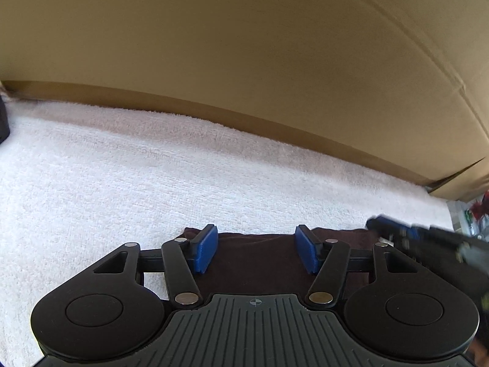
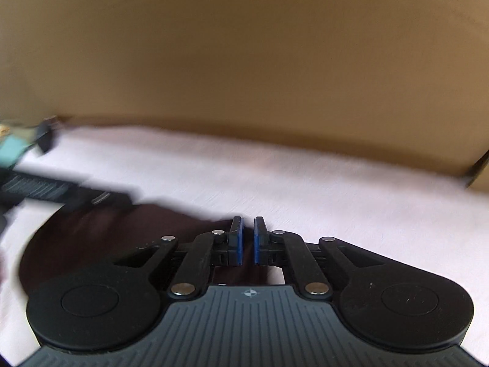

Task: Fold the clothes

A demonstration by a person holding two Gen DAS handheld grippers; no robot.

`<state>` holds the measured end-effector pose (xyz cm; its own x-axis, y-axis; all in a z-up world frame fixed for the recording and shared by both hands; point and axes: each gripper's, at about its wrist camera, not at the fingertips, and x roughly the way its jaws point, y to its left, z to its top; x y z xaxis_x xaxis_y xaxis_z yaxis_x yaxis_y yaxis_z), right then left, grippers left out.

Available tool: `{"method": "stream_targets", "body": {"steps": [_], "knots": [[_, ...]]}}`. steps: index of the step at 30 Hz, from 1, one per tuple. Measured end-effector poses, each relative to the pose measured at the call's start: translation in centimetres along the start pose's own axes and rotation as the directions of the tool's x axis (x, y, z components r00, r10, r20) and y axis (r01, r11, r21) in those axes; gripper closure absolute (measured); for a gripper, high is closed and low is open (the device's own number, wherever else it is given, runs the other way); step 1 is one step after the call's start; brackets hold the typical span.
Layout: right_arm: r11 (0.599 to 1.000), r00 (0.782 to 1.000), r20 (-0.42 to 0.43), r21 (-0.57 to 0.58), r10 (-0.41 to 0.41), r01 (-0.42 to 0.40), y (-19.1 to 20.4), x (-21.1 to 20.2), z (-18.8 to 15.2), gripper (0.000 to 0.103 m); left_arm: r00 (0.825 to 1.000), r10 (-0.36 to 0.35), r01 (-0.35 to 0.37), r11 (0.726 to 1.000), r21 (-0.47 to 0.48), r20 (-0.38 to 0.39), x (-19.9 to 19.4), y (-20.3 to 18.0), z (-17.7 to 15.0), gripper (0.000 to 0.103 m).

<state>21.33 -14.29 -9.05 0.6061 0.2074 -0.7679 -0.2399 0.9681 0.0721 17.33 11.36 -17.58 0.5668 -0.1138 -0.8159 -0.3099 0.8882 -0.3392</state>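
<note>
A dark maroon garment (image 1: pixel 256 263) lies flat on a white towelling surface (image 1: pixel 122 168). My left gripper (image 1: pixel 258 246) is open just above the garment's far edge, its blue pads (image 1: pixel 207 250) wide apart and the cloth lying loose between them. My right gripper (image 1: pixel 385 226) comes in blurred from the right, at the garment's far right corner. In the right wrist view the right gripper (image 2: pixel 247 240) has its pads almost together, with only a thin pale slit and no cloth showing between them. It sits at the garment's (image 2: pixel 91 232) right edge. The left gripper (image 2: pixel 101 197) is a dark blur on the left.
A tall brown cardboard wall (image 1: pixel 244 46) stands along the far side of the towelling (image 2: pixel 336 183) and bends round at the right. Colourful clutter (image 1: pixel 476 214) shows past the right end. A dark object (image 1: pixel 3 116) sits at the left edge.
</note>
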Motion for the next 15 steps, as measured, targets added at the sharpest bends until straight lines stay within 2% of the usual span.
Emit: {"method": "stream_targets", "body": {"steps": [2, 7, 11, 14, 15], "knots": [[0.997, 1.000, -0.018, 0.075, -0.020, 0.021, -1.7, 0.2, 0.4, 0.094, 1.000, 0.005, -0.005, 1.000, -0.003, -0.003, 0.0, 0.0, 0.1, 0.042], [0.988, 0.998, 0.058, 0.152, 0.027, -0.035, -4.1, -4.0, -0.3, 0.094, 1.000, 0.012, -0.012, 1.000, -0.024, 0.003, 0.1, 0.1, 0.1, 0.042], [0.987, 0.987, 0.062, 0.049, 0.148, -0.151, -1.7, -5.4, -1.1, 0.094, 1.000, 0.026, -0.026, 0.999, -0.023, 0.002, 0.4, -0.1, 0.2, 0.041], [0.993, 0.994, -0.038, -0.053, 0.103, -0.105, 0.6, -2.1, -1.5, 0.094, 0.999, 0.038, -0.038, 0.999, -0.028, -0.006, 0.7, 0.0, 0.4, 0.041], [0.995, 0.995, -0.020, -0.034, 0.098, -0.098, 0.2, -1.4, -1.6, 0.093, 0.999, 0.033, -0.033, 0.999, -0.034, -0.010, 0.8, 0.2, 0.5, 0.041]]}}
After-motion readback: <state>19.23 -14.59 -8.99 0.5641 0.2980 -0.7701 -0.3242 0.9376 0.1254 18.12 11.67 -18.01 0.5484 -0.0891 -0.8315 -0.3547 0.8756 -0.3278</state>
